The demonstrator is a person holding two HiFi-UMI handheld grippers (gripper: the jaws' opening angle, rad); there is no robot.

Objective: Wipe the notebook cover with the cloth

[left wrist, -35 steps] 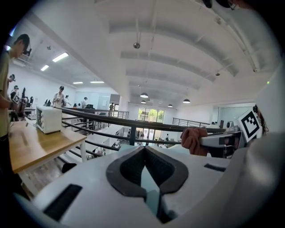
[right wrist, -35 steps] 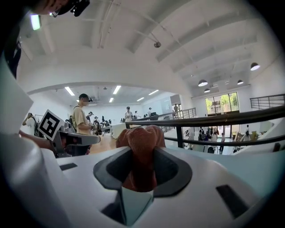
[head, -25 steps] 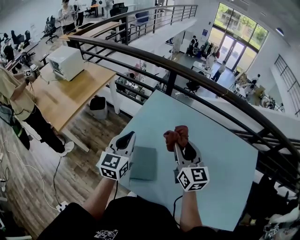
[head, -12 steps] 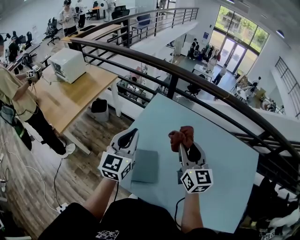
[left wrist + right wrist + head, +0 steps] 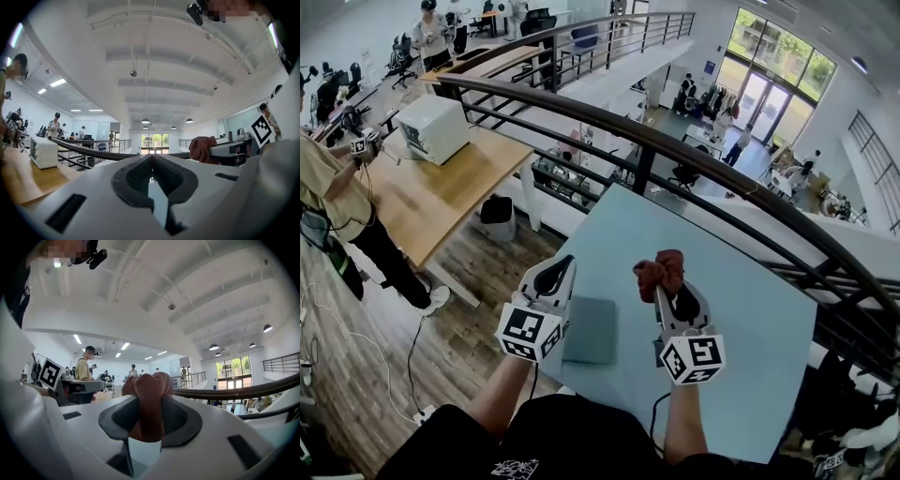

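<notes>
A grey-green notebook (image 5: 591, 330) lies flat on the light blue table (image 5: 741, 309) near its front left edge. My right gripper (image 5: 661, 292) hangs over the table just right of the notebook, shut on a bunched red-brown cloth (image 5: 658, 270) that sticks out past the jaws. In the right gripper view the cloth (image 5: 149, 392) fills the gap of that gripper (image 5: 149, 420). My left gripper (image 5: 558, 272) hovers above the notebook's left side, its jaws together and holding nothing. In the left gripper view the left gripper (image 5: 152, 161) points level, with the cloth (image 5: 202, 149) at its right.
A dark metal railing (image 5: 675, 141) curves past the table's far edge, with a drop to a lower floor behind it. At the left stand a wooden desk (image 5: 431, 192) with a white box (image 5: 434, 125), a person (image 5: 333, 202) and a black bin (image 5: 497, 211).
Almost nothing differs. The right gripper with the cloth has drifted a little to the right and back, and the left gripper has risen slightly. Both grips stay the same.
</notes>
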